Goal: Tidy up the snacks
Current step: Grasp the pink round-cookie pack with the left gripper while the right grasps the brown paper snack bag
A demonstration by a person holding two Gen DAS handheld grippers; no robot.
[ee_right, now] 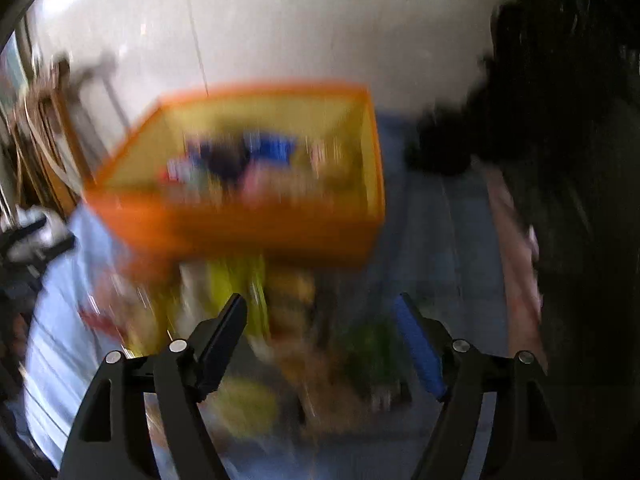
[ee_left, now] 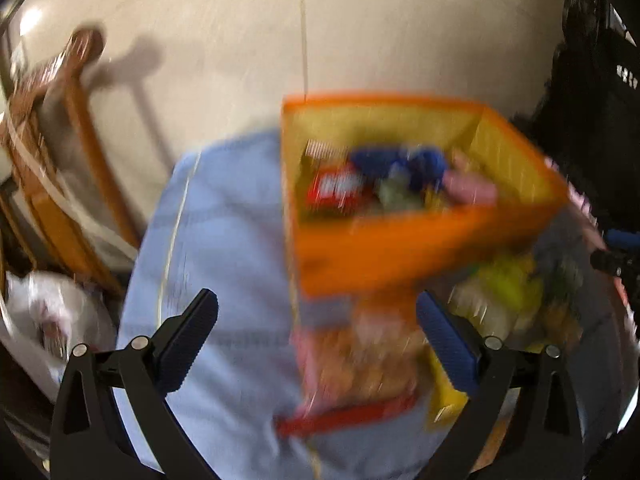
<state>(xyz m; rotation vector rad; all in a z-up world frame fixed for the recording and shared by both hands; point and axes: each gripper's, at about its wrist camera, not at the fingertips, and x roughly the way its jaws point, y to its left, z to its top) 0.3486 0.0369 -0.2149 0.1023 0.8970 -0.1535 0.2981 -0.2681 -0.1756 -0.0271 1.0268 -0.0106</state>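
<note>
**Snack Sort Under Way**

Poised over loose snack packets (ee_left: 360, 356) on the blue-covered counter (ee_left: 224, 216), left gripper (ee_left: 316, 344) and right gripper (ee_right: 320, 344), both spread wide and empty. Just behind, orange bin (ee_left: 400, 256), already part-filled, apparently placed close for short drops.

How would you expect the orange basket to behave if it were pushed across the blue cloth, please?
The orange basket looks stiff, with straight walls, so it would probably slide as one piece. It sits wide and low, so tipping seems unlikely. Packets already fill its bottom, and the blue cloth may bunch ahead of it.
</note>
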